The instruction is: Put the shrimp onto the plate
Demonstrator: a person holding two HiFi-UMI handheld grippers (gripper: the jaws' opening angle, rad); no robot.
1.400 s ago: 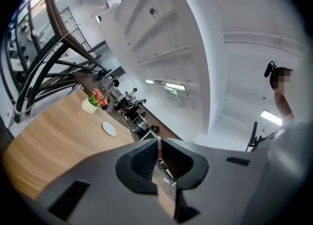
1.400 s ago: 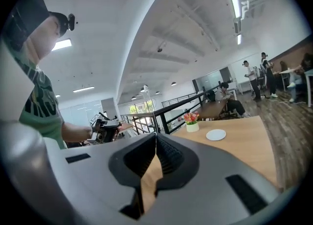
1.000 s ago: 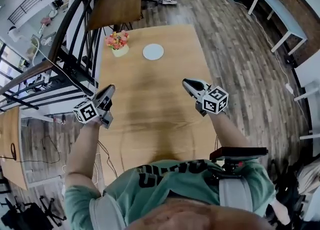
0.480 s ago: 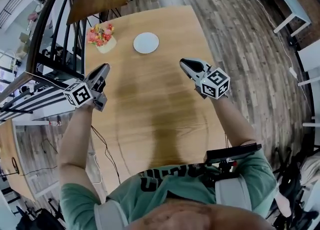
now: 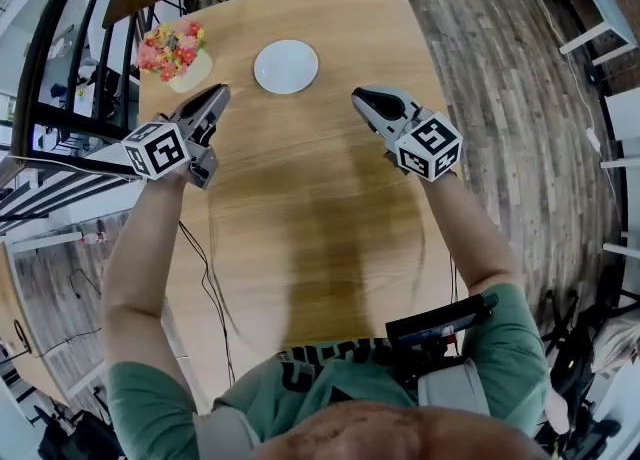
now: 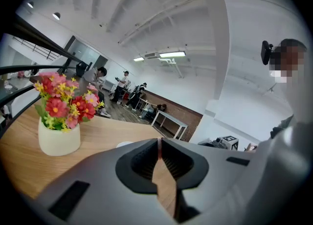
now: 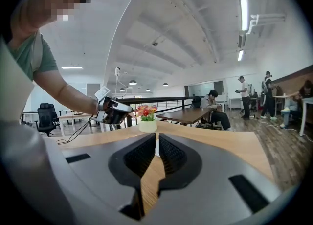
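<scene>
A white plate (image 5: 285,66) lies empty near the far end of the wooden table (image 5: 310,208). No shrimp shows in any view. My left gripper (image 5: 219,96) hovers over the table's left side, just short and left of the plate, its jaws shut with nothing between them. My right gripper (image 5: 357,99) hovers to the plate's right at about the same depth, also shut and empty. In the left gripper view the shut tips (image 6: 158,143) point past a sliver of the plate (image 6: 124,144). The right gripper view looks along its shut tips (image 7: 156,138) toward the left gripper (image 7: 115,111).
A cream pot of red and pink flowers (image 5: 176,50) stands at the table's far left corner, close to the left gripper. A dark railing (image 5: 60,68) runs along the table's left edge. A cable (image 5: 205,278) hangs off the left side. Other tables and people are farther back.
Both grippers have moved forward over the table toward the plate and flower pot. Their jaws have stayed shut and empty.
</scene>
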